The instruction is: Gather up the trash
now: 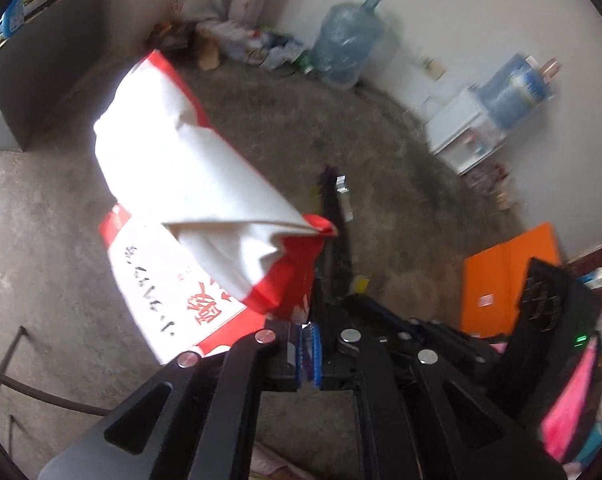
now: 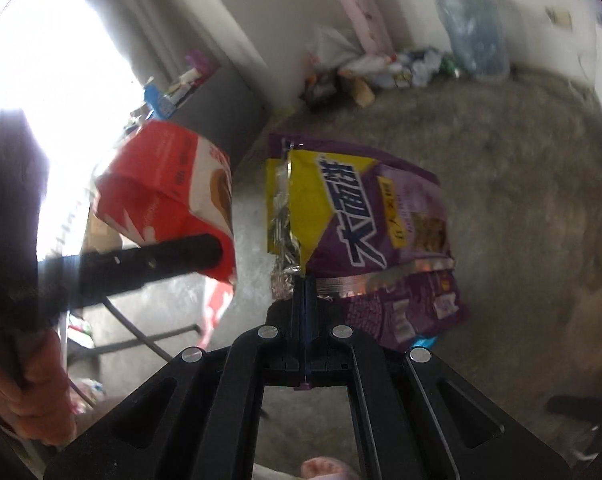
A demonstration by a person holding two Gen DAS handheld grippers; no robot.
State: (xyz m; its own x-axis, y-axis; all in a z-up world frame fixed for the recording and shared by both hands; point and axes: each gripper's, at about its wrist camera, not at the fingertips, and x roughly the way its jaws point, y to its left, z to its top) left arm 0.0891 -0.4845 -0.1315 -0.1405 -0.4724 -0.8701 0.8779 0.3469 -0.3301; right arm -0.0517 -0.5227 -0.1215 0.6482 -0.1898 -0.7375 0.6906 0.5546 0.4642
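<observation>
The left gripper [image 1: 308, 338] has its blue-padded fingers [image 1: 316, 340] drawn nearly together, pinching the lower red edge of a crumpled red-and-white paper bag [image 1: 181, 184] that hangs in the air above the grey concrete floor [image 1: 61, 240]. The right gripper [image 2: 306, 284] has its fingers clamped tight on the silvery torn edge of a purple-and-yellow snack wrapper [image 2: 361, 220], which stands up from the fingertips, also clear of the floor. In the right wrist view the red-and-white bag shows again to the left of the wrapper, with a black bar crossing in front of it, probably part of the left gripper, though blur makes this uncertain. Against the far wall stands a large blue water jug [image 1: 347, 46], beside a heap of litter [image 1: 241, 44] in the corner. An orange box [image 1: 505, 276] lies on the floor to the right.
</observation>
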